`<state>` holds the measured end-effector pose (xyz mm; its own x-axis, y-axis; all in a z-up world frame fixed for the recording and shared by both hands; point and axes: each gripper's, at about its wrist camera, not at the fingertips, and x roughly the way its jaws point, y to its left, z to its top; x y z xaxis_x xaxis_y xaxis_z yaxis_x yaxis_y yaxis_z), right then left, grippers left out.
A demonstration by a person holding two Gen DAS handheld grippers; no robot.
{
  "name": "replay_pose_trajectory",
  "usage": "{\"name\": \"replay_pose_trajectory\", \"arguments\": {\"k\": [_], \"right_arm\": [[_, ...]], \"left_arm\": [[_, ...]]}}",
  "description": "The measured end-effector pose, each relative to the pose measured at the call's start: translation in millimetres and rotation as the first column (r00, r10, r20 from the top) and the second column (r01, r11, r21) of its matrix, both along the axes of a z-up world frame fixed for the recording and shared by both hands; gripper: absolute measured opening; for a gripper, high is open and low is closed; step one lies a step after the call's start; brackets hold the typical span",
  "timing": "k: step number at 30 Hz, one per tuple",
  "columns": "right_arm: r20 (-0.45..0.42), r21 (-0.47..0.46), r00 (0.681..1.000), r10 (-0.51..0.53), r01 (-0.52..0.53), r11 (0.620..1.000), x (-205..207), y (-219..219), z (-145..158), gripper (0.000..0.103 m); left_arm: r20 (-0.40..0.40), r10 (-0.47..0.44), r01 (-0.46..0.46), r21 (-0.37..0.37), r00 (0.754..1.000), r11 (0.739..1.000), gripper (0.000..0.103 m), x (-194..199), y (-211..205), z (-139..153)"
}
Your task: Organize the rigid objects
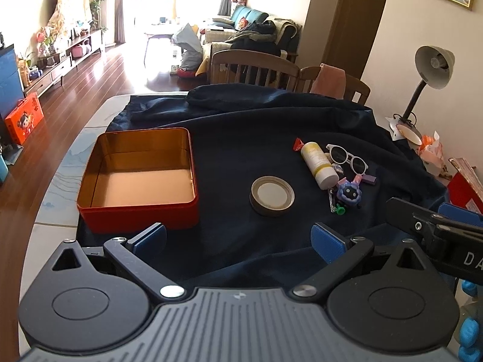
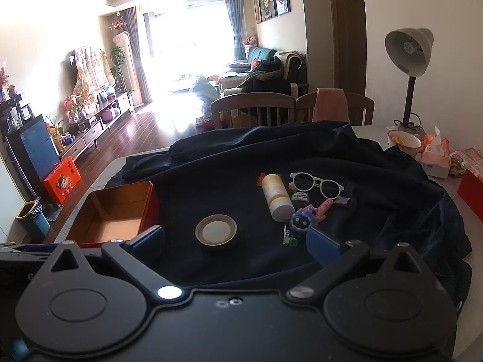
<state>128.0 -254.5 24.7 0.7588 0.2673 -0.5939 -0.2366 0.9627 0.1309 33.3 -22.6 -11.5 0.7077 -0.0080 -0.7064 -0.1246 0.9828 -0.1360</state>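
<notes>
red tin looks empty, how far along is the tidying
Nothing looks done: the red tin holds nothing. Nothing is in hand either; the left gripper and right gripper are both open and empty. Left on the dark cloth: the round lid, white bottle, white sunglasses, blue toy and smaller bits around them.

I see the tin box [image 1: 137, 178] red outside and gold-orange inside; the cloth [image 1: 241, 138] under it is dark navy, plain; the round lid [image 1: 272, 195] is beige with a white centre; the bottle [image 1: 319, 164] is white with a pale yellow label; the sunglasses [image 1: 347, 157] have a white frame and 2 dark lenses; the small toy [image 1: 349, 194] is blue-purple; both my grippers carry blue pads [image 1: 327, 242] on black arms.
</notes>
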Motion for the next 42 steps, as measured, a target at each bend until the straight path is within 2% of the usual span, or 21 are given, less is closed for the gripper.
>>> {"name": "replay_pose_trajectory", "arguments": {"k": [6,18,25,28,33,42], "right_arm": [[-0.018,0.018,0.999,0.031,-0.030,0.999,26.9,-16.1,-7.8,0.099],[-0.055,-0.037,0.998,0.031,-0.033,0.999,96.2,-61.4,-38.1,0.094],[-0.116,-0.083,0.991,0.068,-0.078,0.994,137.1,-74.9,-67.6,0.087],[-0.153,-0.107,0.981,0.118,-0.135,0.985,150.6,-72.8,-82.1,0.080],[-0.225,-0.118,0.960,0.169,-0.199,0.973,169.6,-66.2,-103.5,0.077],[-0.259,-0.144,0.940,0.223,-0.266,0.953,186.9,-53.4,-123.6,0.071]], "left_arm": [[-0.022,0.023,-0.023,-0.004,1.000,1.000,0.103,22.3,-9.6,-5.9],[-0.031,0.003,-0.002,0.013,1.000,1.000,0.103,85.5,-41.2,-25.2],[-0.057,-0.033,0.036,0.052,0.998,0.998,0.103,122.3,-59.0,-55.6],[-0.076,-0.036,0.041,0.063,0.996,0.997,0.103,134.8,-62.9,-72.7],[-0.122,-0.023,0.032,0.075,0.992,0.997,0.103,157.3,-67.0,-99.8],[-0.187,-0.013,0.034,0.106,0.982,0.994,0.102,185.9,-70.9,-130.7]]}}
